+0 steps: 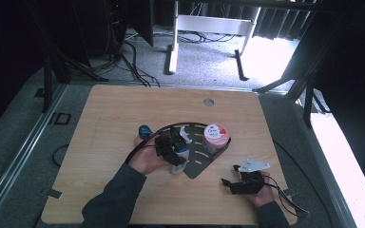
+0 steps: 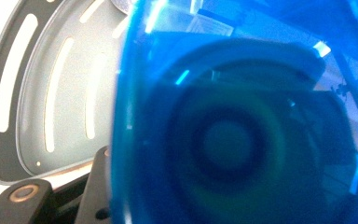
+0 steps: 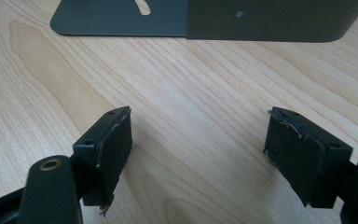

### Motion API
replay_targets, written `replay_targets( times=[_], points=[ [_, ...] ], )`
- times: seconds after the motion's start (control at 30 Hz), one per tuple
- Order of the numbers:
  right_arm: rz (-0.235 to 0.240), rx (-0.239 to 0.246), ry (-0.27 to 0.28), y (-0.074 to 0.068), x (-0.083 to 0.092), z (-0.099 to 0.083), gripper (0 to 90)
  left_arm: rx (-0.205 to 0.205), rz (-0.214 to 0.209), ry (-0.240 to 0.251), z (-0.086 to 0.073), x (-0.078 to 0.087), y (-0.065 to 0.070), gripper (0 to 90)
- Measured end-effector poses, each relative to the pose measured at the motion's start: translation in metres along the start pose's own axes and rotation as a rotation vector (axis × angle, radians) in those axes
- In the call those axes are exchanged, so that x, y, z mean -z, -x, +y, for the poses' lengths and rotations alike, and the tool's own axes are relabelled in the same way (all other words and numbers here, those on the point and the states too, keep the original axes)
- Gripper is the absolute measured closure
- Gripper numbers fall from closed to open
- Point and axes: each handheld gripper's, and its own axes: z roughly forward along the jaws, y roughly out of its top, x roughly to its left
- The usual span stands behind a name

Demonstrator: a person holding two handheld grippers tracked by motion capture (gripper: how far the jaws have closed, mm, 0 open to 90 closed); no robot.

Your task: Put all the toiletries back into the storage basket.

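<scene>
My left gripper [image 1: 175, 151] hovers over the dark grey fan-shaped rack [image 1: 204, 164] at mid-table, shut on a translucent blue container [image 1: 181, 151]. In the left gripper view the blue container [image 2: 233, 130] sits right against the camera with a round end facing it. One black finger [image 2: 98, 186] shows at its lower left edge, and the slotted rack [image 2: 70, 93] lies behind. My right gripper [image 1: 229, 175] rests low near the table's front right, open. In the right gripper view its gripper [image 3: 198, 135] has only bare wood between the pads, short of the rack's edge [image 3: 261, 18].
A pink-lidded Dove jar [image 1: 215, 137] stands at the rack's far right corner. A small teal thing [image 1: 145, 129] lies beside the left hand. The wooden table [image 1: 104, 114] has a cable hole [image 1: 208, 101] near its far edge. Cables trail from both grippers.
</scene>
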Motion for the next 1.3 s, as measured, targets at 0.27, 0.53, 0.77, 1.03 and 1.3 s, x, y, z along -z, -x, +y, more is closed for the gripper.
replay_targets(
  times=[0.27,0.53,0.77,1.03,1.3],
  points=[
    [0.000,0.001,0.000,0.000,0.000,0.000,22.6,0.002,0.004,0.006,0.009,0.000,-0.002,54.7],
    [0.001,0.002,0.000,0.000,0.000,0.000,22.5,0.000,0.016,0.007,0.016,0.001,-0.005,54.7],
    [0.001,0.002,0.000,0.000,0.000,0.000,22.4,-0.001,0.030,0.016,0.024,0.001,-0.008,54.7],
    [0.002,0.002,0.000,0.000,0.000,0.000,22.3,0.007,0.034,0.021,0.030,-0.001,-0.013,54.7],
    [0.002,0.004,0.000,0.000,0.000,0.000,22.3,0.015,0.042,0.022,0.037,-0.004,-0.017,54.7]
  ],
)
